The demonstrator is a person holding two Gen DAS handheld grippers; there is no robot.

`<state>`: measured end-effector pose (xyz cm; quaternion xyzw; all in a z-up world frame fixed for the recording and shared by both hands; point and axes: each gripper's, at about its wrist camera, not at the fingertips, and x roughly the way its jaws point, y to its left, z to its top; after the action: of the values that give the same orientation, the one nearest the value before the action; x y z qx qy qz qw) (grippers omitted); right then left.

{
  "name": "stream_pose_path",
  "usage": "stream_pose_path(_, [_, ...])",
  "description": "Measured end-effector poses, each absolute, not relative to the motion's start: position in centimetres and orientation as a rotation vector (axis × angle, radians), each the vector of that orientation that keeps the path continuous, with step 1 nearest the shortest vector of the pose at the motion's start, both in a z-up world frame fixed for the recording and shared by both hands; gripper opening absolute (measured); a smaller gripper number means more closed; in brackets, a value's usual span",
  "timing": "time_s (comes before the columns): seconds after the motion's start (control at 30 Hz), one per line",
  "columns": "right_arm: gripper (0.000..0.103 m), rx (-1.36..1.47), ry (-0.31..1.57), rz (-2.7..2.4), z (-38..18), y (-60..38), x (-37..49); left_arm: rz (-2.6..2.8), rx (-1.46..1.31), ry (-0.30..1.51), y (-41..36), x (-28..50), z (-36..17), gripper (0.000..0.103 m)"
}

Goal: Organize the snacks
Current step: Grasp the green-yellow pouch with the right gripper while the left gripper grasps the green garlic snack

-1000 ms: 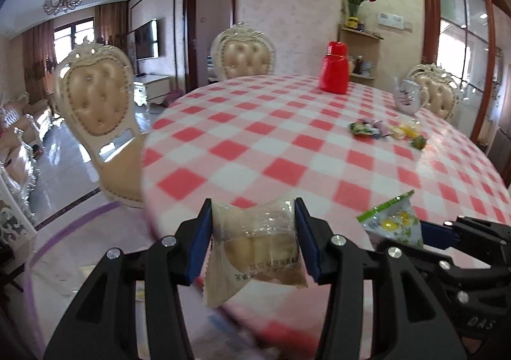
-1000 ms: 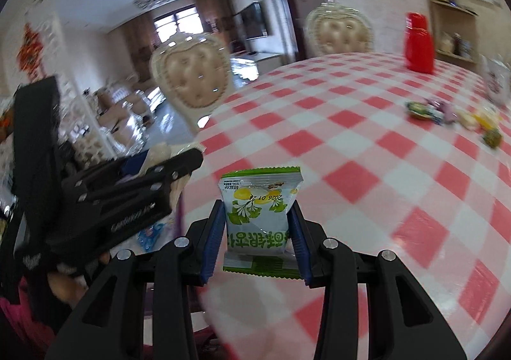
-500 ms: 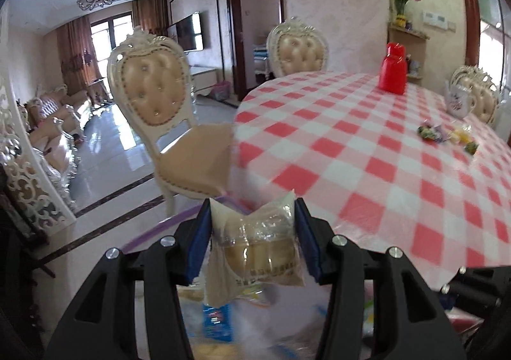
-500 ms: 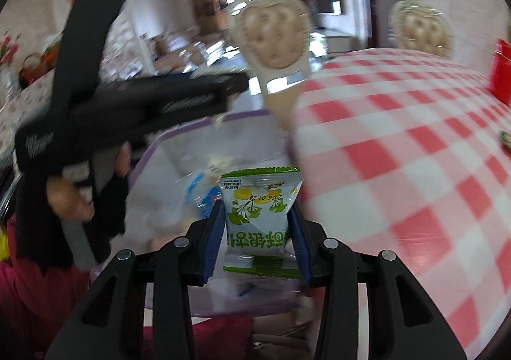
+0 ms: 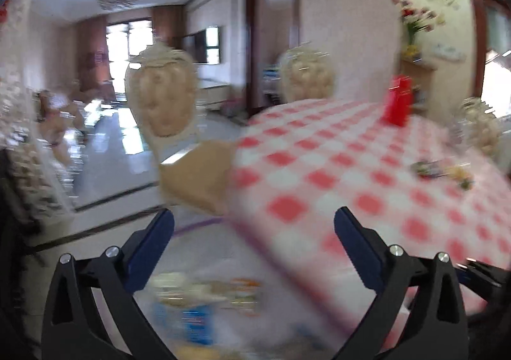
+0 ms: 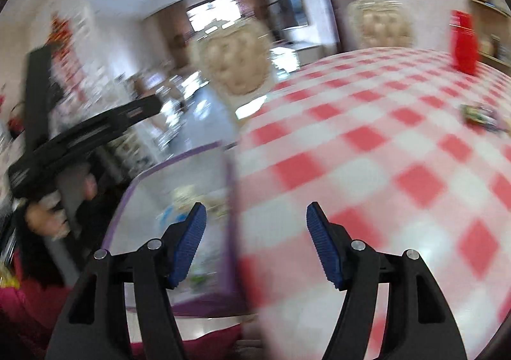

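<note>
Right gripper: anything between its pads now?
Nothing held: the right gripper has just opened, its pads bare in the right wrist view, over the bin's edge.

Both wrist views are bright with daylight, which pours from the far window [image 5: 127,50] and blows it out to white; glare also streaks the polished floor [image 5: 121,142]. Heavy motion blur smears nearly everything: the checked tablecloth [image 6: 367,152] runs into soft patches, and the packets [image 5: 204,296] low in the left view are perhaps snacks, too blurred to tell. Only the gripper fingers [image 6: 188,241] stay sharp. Fisheye distortion bends walls and darkens the corners.
</note>
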<state>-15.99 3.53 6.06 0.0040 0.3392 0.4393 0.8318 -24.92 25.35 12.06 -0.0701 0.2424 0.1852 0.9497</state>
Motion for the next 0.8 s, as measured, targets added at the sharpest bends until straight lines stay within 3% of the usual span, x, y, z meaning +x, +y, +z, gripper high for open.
stream_pose_path(0.23, [0.077,0.142,0.670,0.508,6.1,-8.5,-9.3,0.039,-0.178,0.492,14.0,-16.6,13.2,0.101])
stream_pose_path(0.47, [0.081,0.280,0.693,0.249,3.7,-20.8,-3.5,-0.041,-0.207,0.596,3.9,-3.4,8.5,0.101])
stream_pose_path(0.8, [0.081,0.299,0.790,0.128,1.8,-26.0,8.4,0.033,-0.363,0.670,0.7,10.2,4.5,0.101])
